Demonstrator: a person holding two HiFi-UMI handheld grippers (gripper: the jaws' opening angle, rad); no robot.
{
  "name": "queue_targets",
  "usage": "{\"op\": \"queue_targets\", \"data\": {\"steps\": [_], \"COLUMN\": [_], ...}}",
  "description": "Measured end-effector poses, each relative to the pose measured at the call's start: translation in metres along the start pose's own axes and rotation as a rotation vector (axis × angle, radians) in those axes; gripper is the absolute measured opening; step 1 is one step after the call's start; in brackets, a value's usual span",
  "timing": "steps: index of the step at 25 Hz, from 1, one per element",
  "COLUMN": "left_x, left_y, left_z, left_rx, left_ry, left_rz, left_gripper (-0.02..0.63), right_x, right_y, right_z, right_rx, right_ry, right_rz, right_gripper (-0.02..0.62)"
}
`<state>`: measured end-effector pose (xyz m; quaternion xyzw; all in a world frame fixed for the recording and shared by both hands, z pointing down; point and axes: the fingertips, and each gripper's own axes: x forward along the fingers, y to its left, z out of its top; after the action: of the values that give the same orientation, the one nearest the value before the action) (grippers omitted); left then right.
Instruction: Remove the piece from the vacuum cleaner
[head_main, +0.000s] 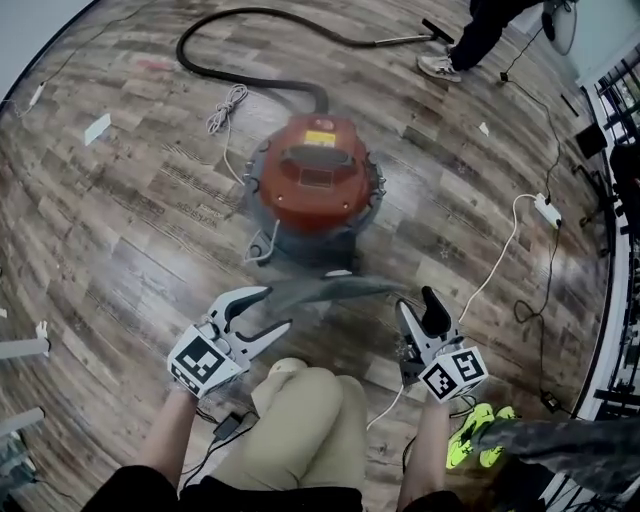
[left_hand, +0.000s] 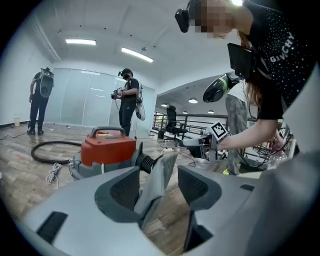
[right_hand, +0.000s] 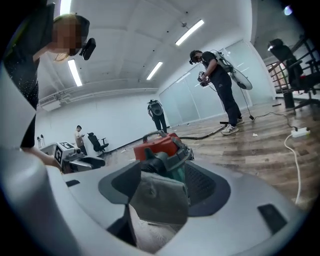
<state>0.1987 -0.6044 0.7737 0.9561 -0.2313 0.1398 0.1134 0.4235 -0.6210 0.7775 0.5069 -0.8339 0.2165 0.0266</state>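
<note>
Not off yet: grey piece looks seated in the front port of the vacuum cleaner on the floor, running between the wide-open jaws of left tool and right tool, neither gripping it; grasp and pull remain.

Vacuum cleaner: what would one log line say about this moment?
vacuum: on floor | gray piece: at its front, reaching into both claws | left claw: open | right claw: open

One vacuum cleaner, one piece, two grippers
</note>
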Motion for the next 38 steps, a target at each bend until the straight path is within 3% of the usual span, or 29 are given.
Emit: {"op": "queue_targets", "data": {"steps": [7, 8, 9, 10, 12, 16, 20, 23, 25, 26, 27, 28, 30, 33, 34, 35, 36, 38], "left_x": [0.029, 0.031, 0.032, 0.033, 0.031, 0.024, 0.016, 0.015, 0.015, 0.014, 0.013, 0.012, 0.01, 0.011, 0.012, 0.014, 0.016, 0.021], "left_y": [0.007, 0.009, 0.012, 0.012, 0.009, 0.002, -0.004, -0.004, -0.001, 0.002, 0.004, 0.006, 0.008, 0.008, 0.009, 0.009, 0.008, 0.006], "left_z": [-0.058, -0.058, -0.057, -0.056, -0.054, -0.052, -0.053, -0.061, -0.064, -0.062, -0.059, -0.054, -0.044, -0.039, -0.04, -0.043, -0.045, -0.05], "left_rx": [0.103, 0.104, 0.098, 0.089, 0.069, 0.025, 0.008, -0.019, -0.055, -0.083, -0.113, -0.139, -0.16, -0.112, -0.095, -0.083, -0.072, -0.049], "left_ry": [0.061, 0.054, 0.045, 0.037, 0.032, 0.012, -0.036, -0.053, -0.08, -0.107, -0.141, -0.179, -0.236, -0.25, -0.245, -0.24, -0.233, -0.218], "left_rz": [0.044, 0.055, 0.064, 0.068, 0.06, 0.037, 0.018, 0.033, 0.056, 0.064, 0.071, 0.078, 0.098, 0.113, 0.123, 0.129, 0.128, 0.116], "left_gripper": [0.227, 0.205, 0.039, 0.02, 0.018, 0.017, 0.017, 0.018, 0.019, 0.034, 0.09, 0.156, 0.198, 0.178, 0.026, 0.008, 0.008, 0.008], "right_x": [0.047, 0.048, 0.048, 0.046, 0.04, 0.024, -0.003, -0.013, -0.009, -0.006, -0.005, -0.004, -0.005, -0.006, -0.006, -0.006, -0.006, -0.005], "right_y": [-0.022, -0.024, -0.025, -0.025, -0.019, -0.001, -0.001, 0.002, 0.003, 0.003, 0.002, 0.001, -0.002, -0.002, -0.002, -0.002, -0.003, -0.002], "right_z": [-0.061, -0.062, -0.061, -0.06, -0.059, -0.061, -0.068, -0.082, -0.085, -0.084, -0.081, -0.078, -0.074, -0.078, -0.08, -0.081, -0.082, -0.082], "right_rx": [-0.039, -0.059, -0.079, -0.094, -0.102, -0.1, -0.012, -0.059, -0.052, -0.024, 0.01, 0.038, 0.048, 0.033, 0.036, 0.036, 0.03, -0.001], "right_ry": [0.074, 0.073, 0.073, 0.074, 0.07, 0.056, -0.023, 0.014, 0.024, 0.008, -0.017, -0.042, -0.067, -0.052, -0.054, -0.06, -0.065, -0.068], "right_rz": [0.03, 0.022, 0.009, 0.002, 0.018, 0.066, 0.071, 0.08, 0.107, 0.122, 0.134, 0.141, 0.142, 0.181, 0.193, 0.198, 0.202, 0.214], "right_gripper": [0.264, 0.263, 0.201, 0.12, 0.025, 0.023, 0.023, 0.023, 0.043, 0.112, 0.201, 0.251, 0.265, 0.261, 0.22, 0.041, 0.011, 0.01]}}
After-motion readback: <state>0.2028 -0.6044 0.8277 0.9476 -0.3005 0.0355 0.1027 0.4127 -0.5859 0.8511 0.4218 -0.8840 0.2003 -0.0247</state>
